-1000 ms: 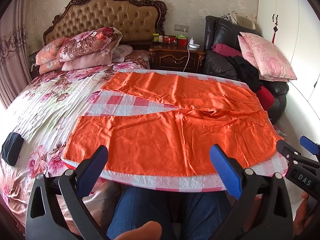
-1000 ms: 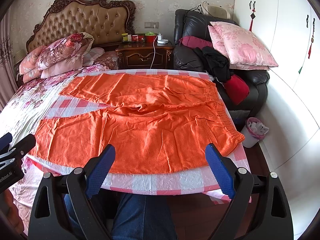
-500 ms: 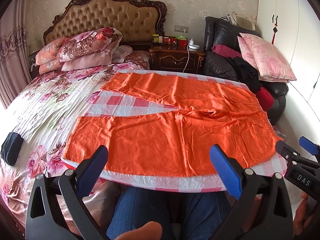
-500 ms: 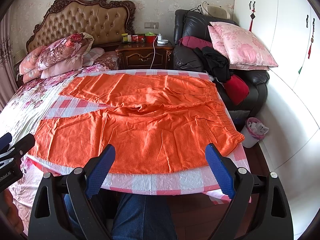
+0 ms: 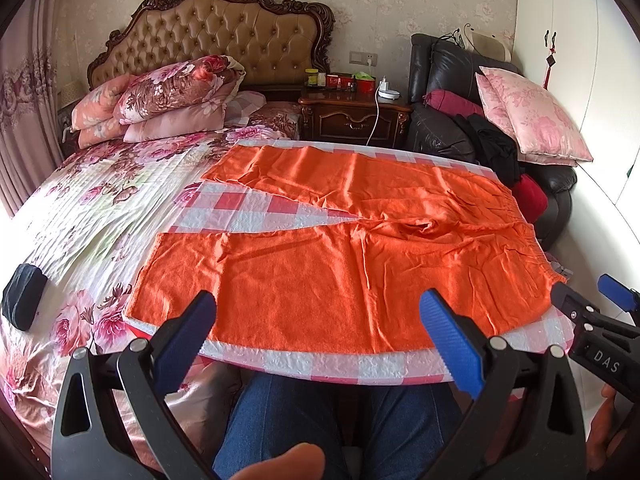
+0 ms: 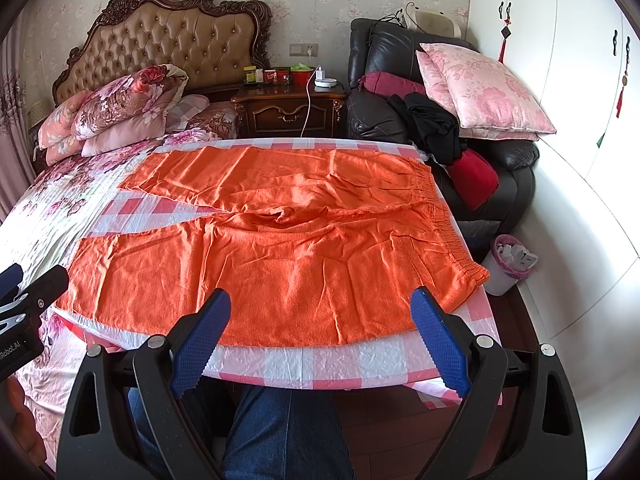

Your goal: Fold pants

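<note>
Evidently nothing has changed over the last second: both grippers hold the same station and the orange pants (image 5: 340, 248) lie as they did, so folding has not begun. The pants are spread flat on the pink checked cloth (image 5: 256, 208) over the bed, legs running toward 9 o'clock, elastic waistband (image 6: 452, 220) toward 3 o'clock. The left gripper (image 5: 320, 340) stands wide open and grips nothing; the near leg's edge lies just beyond its tips, at 12 o'clock. The right gripper (image 6: 320, 340) is likewise wide open and empty, the near edge at 12 o'clock and the waistband corner toward 2 o'clock, not touching.
</note>
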### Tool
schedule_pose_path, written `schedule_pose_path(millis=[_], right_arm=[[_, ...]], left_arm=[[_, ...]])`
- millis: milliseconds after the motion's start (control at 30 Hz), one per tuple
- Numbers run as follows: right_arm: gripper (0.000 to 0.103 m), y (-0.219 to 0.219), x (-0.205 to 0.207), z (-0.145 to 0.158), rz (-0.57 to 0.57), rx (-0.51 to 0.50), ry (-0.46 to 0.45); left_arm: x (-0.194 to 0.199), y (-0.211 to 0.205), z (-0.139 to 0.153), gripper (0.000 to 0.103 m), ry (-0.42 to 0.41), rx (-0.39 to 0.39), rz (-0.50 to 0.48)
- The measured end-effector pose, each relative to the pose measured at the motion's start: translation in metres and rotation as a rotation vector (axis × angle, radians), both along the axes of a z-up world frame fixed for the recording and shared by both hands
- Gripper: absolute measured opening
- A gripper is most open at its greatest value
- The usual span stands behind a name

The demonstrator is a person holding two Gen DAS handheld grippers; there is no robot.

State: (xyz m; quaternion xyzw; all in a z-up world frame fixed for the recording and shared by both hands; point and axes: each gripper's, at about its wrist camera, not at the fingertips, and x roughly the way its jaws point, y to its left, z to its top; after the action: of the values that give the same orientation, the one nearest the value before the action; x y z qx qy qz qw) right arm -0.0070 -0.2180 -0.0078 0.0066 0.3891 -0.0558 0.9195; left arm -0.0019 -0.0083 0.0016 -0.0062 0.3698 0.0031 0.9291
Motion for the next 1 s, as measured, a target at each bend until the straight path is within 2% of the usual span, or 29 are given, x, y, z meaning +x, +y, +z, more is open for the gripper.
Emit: schedule_pose_path(millis=[533,1000], right_arm=[[0.088,0.000,0.000,-0.002,-0.002,0.002,0.003],[0.088,-0.008,0.007,-0.022,-0.013,0.015,0.041]], left_arm=[[-0.001,0.001,-0.002,0.101,0.002,-0.001,-0.003],[0.011,0.000,-0.018,0.101,0.028,0.001,-0.002]])
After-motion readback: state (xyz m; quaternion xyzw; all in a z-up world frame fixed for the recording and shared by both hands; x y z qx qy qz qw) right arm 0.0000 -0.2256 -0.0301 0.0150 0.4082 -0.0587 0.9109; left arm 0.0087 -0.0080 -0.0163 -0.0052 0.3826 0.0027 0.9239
